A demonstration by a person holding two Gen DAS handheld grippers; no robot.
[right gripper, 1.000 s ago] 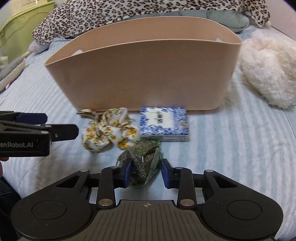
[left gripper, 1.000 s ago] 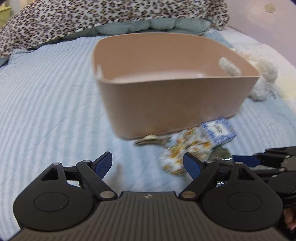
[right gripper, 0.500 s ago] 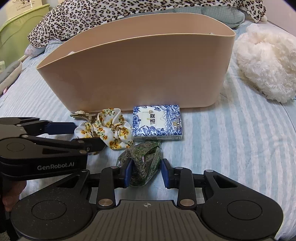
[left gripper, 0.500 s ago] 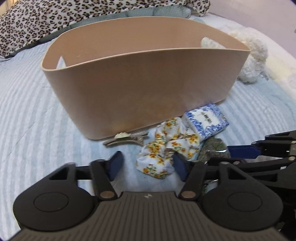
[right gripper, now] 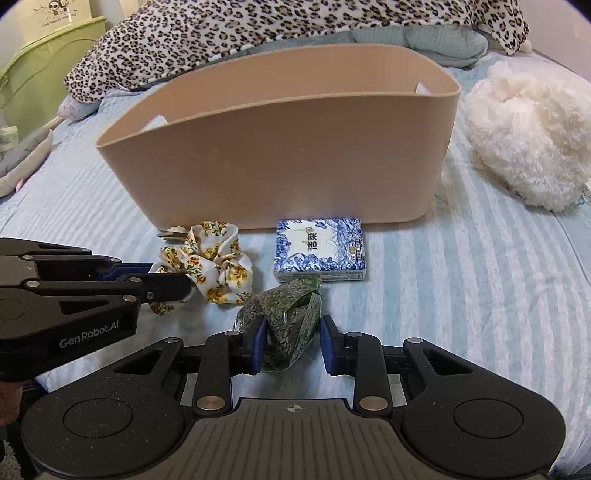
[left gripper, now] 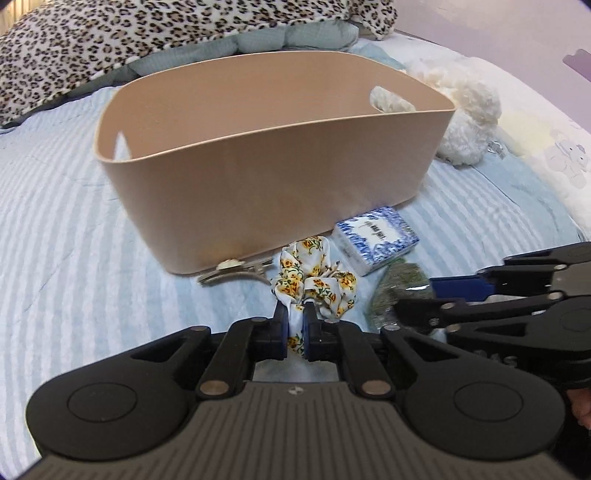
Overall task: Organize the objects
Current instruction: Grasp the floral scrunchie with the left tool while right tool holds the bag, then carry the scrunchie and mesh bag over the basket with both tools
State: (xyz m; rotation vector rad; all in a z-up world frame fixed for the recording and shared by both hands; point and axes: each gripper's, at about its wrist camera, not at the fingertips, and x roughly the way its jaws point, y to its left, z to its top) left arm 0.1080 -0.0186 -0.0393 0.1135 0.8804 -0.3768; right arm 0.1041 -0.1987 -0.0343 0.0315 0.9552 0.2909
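A tan plastic bin [left gripper: 273,177] [right gripper: 295,158] stands on the striped bed. In front of it lie a floral scrunchie [left gripper: 317,284] [right gripper: 210,262], a blue-and-white box [left gripper: 376,240] [right gripper: 319,249], a green packet [left gripper: 399,291] [right gripper: 288,317] and a hair clip [left gripper: 232,269]. My left gripper [left gripper: 294,325] is shut on the scrunchie's near edge. My right gripper [right gripper: 291,343] has its fingers on both sides of the green packet, the left finger touching it and the right finger a little apart.
A white fluffy toy [right gripper: 528,133] [left gripper: 465,114] lies right of the bin. A leopard-print blanket [right gripper: 258,33] is piled behind it. A green container [right gripper: 33,77] stands at the far left.
My left gripper moved right onto the scrunchie and closed on its edge. My right gripper stayed around the green packet.
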